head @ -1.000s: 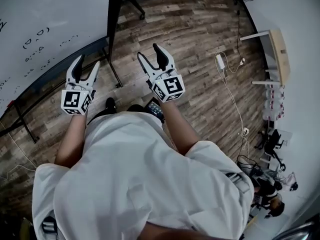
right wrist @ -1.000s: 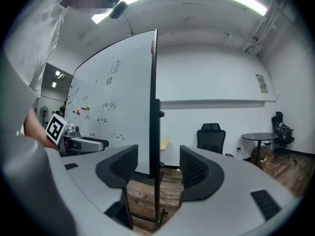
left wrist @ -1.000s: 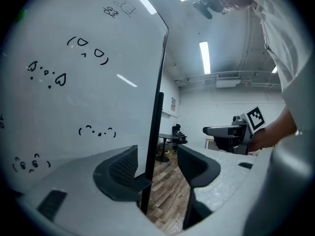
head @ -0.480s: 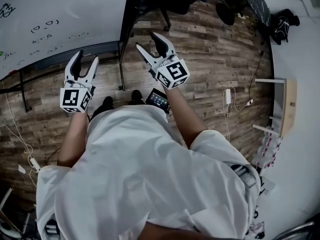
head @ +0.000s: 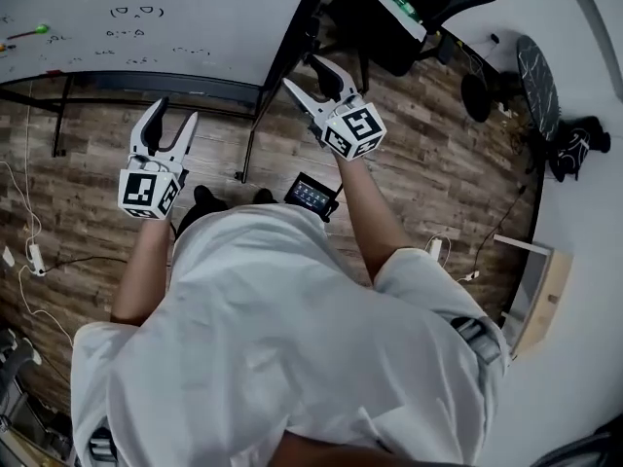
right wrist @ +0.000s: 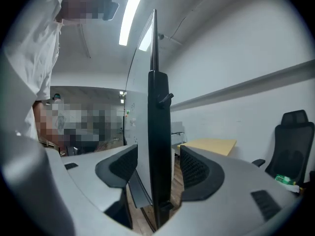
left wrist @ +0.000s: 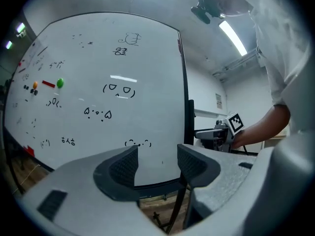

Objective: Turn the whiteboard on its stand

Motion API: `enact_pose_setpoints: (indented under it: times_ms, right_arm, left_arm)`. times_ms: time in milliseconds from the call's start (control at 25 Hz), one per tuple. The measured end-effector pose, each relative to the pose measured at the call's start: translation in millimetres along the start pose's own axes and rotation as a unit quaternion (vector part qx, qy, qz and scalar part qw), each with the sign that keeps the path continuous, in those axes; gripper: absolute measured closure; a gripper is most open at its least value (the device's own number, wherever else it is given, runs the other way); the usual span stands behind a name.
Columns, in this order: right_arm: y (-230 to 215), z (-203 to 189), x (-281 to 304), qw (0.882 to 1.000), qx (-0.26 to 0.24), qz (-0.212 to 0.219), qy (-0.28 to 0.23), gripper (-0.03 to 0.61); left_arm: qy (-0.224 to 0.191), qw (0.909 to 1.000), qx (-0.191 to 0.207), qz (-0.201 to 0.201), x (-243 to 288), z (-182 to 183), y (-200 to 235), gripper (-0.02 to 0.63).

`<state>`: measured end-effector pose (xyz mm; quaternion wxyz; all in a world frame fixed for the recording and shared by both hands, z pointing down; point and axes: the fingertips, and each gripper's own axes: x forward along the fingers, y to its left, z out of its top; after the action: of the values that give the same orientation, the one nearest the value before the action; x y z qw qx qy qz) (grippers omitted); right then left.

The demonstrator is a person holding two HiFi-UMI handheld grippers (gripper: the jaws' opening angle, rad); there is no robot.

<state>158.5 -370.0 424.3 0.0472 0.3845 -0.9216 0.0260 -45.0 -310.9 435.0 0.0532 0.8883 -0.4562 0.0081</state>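
Right gripper [head: 311,76] [right wrist: 157,162]: jaws partly apart and gripping nothing. We see the whiteboard's black side edge running upright through the gap, with a sliver of space at each pad.
Left gripper [head: 167,115] [left wrist: 157,157]: jaws about as far apart, nothing between them. It points at the whiteboard's written face, low and toward the right edge, and does not touch it.
Whiteboard [head: 146,8] [left wrist: 98,58] [right wrist: 159,122]: it stands in front of both grippers. We see it face-on from the left gripper and edge-on from the right.
Writing: small faces and squiggles drawn in black marker across the whiteboard. We cannot read any word among them.
Magnets: a green magnet [left wrist: 60,83] and a red bar [left wrist: 48,84] sit on the whiteboard's left part.
Stand [head: 255,139]: black legs under the whiteboard, on the wood floor [head: 428,173].
Past the whiteboard's right edge: a black office chair [head: 419,17] [right wrist: 295,136] and a pale wooden table [right wrist: 209,145].
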Motion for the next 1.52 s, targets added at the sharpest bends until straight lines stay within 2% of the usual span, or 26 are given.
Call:
enact_pose_setpoints:
  times_ms: [320,680,1160,1400,1520]
  right_arm:
    - [-2.3,5.2,17.1,0.998,-0.011,0.069,0.004,0.305]
    - [8.9,-1.3,36.0,0.989,-0.012,0.143,0.016,0.316]
    - [14.6,-7.6,54.6,0.985,-0.015,0.173,0.022,0.360]
    - [14.8,-11.2,59.5,0.985,-0.031,0.167,0.028,0.404]
    - [14.1,-11.0,59.2,0.985,-0.032,0.168,0.028,0.407]
  left_arm:
    - [0.005,0.9992,-0.001,0.041,-17.7,2.1,1.4,0.379]
    - [0.003,0.9980,-0.010,0.063,-30.4,-2.8,-9.9,0.379]
    - [0.002,0.9954,-0.016,0.095,-48.4,-3.8,-8.3,0.379]
    - [0.002,0.9954,-0.015,0.095,-48.2,-4.5,-7.3,0.379]
    - [0.000,0.9952,-0.016,0.096,-47.9,-3.2,-8.0,0.379]
